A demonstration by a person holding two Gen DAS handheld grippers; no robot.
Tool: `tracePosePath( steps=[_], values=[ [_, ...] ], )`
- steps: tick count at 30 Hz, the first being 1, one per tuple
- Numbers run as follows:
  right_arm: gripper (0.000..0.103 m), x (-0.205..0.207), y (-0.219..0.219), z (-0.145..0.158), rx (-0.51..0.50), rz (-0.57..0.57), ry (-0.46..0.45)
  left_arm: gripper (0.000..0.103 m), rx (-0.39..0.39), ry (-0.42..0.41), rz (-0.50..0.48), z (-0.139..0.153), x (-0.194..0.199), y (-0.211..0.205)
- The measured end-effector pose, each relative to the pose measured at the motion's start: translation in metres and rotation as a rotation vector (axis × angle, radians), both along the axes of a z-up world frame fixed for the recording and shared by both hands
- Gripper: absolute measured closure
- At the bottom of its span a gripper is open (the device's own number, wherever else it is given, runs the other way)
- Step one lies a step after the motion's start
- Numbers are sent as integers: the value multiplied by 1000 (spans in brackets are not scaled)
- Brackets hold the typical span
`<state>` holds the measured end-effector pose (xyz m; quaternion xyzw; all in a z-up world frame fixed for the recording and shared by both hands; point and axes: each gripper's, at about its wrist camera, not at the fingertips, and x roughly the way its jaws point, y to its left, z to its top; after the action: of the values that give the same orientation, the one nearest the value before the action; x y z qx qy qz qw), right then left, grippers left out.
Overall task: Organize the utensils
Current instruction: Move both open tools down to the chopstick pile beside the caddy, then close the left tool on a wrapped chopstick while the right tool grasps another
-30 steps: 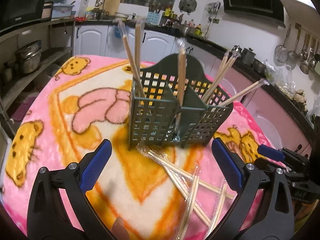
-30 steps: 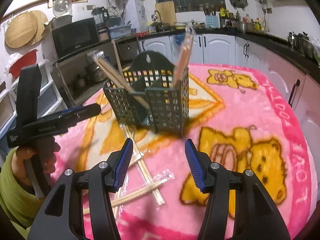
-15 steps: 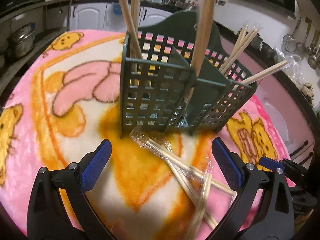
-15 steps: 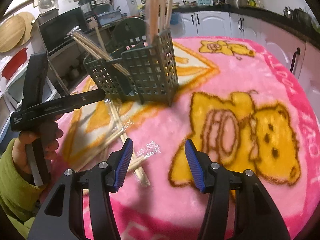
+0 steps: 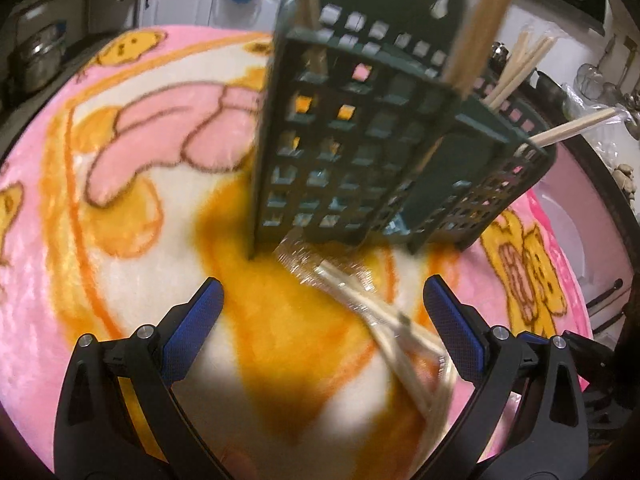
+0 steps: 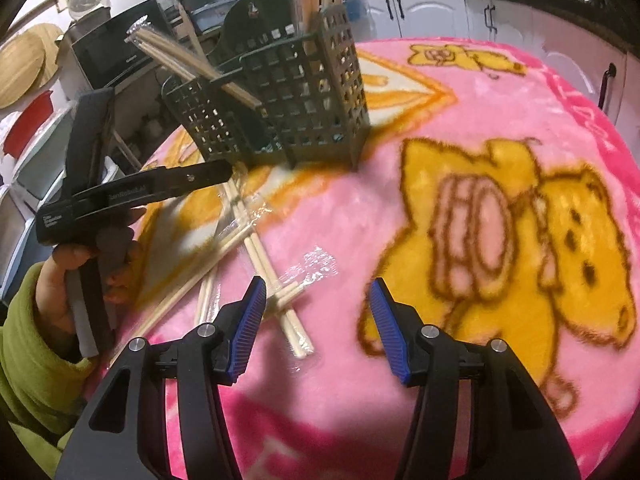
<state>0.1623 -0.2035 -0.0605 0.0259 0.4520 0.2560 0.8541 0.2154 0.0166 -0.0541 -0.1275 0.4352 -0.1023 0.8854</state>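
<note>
While both grippers stand open and empty | wrapped chopsticks (image 6: 256, 256) lie just ahead-left of right gripper (image 6: 316, 300) | ahead-right of left gripper (image 5: 320, 300) | caddy (image 5: 360, 140) beyond.

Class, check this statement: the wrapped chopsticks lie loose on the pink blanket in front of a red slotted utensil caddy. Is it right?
Not quite. The utensil caddy is dark green, not red, as the right wrist view shows. The wrapped chopsticks do lie loose on the pink blanket in front of it.
</note>
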Motion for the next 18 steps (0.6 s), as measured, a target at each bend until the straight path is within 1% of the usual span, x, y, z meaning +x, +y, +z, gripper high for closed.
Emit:
tracePosePath(
  steps=[3, 4, 5, 6, 8, 9, 11, 12, 14, 16, 18],
  values=[
    [51, 2, 1, -1, 1, -1, 2, 11, -27, 0, 0, 0, 4, 4],
    [51, 2, 1, -1, 1, -2, 5, 13, -30, 1, 1, 0, 5, 4],
    [51, 3, 2, -1, 0, -1, 5, 20, -29, 2, 9, 0, 7, 5],
    [51, 3, 2, -1, -2, -1, 4, 23, -29, 5, 21, 0, 8, 5],
    [52, 2, 2, -1, 0, -1, 5, 32, -44, 10, 38, 1, 9, 7],
    [53, 3, 2, -2, 1, -4, 8, 35, -44, 13, 51, 1, 10, 9],
    [58, 6, 2, -3, 4, -10, 12, 46, -52, 19, 74, 2, 10, 13],
    [59, 7, 2, -2, 6, -12, 13, 48, -58, 21, 83, 2, 10, 14],
    [63, 8, 3, -2, 7, -12, 15, 56, -88, 30, 100, 2, 7, 18],
    [67, 9, 4, -3, 8, -6, 16, 63, -121, 39, 97, 2, 7, 22],
    [71, 9, 5, -3, 14, -1, 19, 64, -157, 57, 92, 1, 8, 21]
  ],
)
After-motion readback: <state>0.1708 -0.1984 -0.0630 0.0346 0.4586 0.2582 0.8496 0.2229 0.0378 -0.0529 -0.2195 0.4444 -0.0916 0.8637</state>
